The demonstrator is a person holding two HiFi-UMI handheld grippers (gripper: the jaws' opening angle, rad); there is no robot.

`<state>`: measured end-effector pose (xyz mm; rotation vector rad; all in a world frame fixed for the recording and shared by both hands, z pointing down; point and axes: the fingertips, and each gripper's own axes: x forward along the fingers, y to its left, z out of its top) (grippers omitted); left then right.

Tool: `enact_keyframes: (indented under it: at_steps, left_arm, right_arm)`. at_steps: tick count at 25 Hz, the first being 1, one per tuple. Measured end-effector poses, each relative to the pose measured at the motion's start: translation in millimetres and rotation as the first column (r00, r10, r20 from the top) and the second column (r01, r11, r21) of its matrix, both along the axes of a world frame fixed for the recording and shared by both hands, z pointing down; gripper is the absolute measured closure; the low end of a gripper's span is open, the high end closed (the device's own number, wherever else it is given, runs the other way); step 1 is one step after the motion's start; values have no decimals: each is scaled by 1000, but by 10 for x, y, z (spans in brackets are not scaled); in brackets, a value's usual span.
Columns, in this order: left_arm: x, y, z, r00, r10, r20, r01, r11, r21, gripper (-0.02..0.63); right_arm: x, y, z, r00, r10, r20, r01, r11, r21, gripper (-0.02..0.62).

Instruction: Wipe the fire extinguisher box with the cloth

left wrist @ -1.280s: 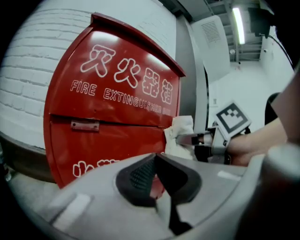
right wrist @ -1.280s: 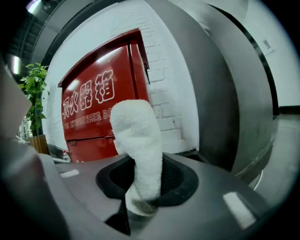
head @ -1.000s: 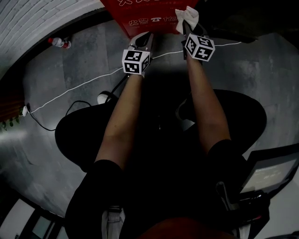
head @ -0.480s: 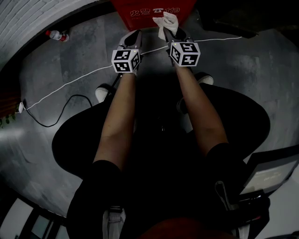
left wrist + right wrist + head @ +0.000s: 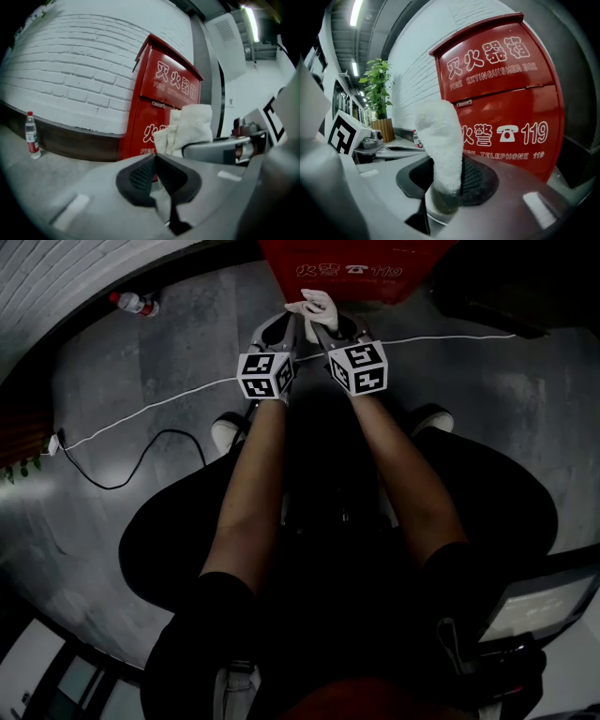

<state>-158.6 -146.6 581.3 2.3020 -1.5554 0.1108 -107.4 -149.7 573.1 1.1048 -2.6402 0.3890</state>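
Both claws have drawn back from the fire extinguisher box (image 5: 349, 266), which stands on the floor against the brick wall, and have closed in on each other. The cloth (image 5: 314, 307) now hangs clear of its red front. The right claw (image 5: 443, 185) pinches the cloth by its lower end only. The left claw (image 5: 155, 161) is closed on nothing (tips meeting), just beside it. Pressed to the box again, the loose upper part may fold over or slip free.
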Motion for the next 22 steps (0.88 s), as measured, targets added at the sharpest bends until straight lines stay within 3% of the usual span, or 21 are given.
enact_keyframes:
  at_steps: [7,13,22]
  left_arm:
    - [-125,-132,247,999,-37,-34,36,998,-47,606]
    - [-190,-322,336,997,-47,-62,44,998,-51,606]
    - [-223,-494,451,998,-46,-42,43,997,-63,606]
  right_arm:
    - [-305,-58,281,998,-61,-10,61,997,-41,472]
    - [-359,-254,446,999,-38,18,39,996,-84,472]
    - [-419,-460,583,1000,-26,14,27,995,-97,472]
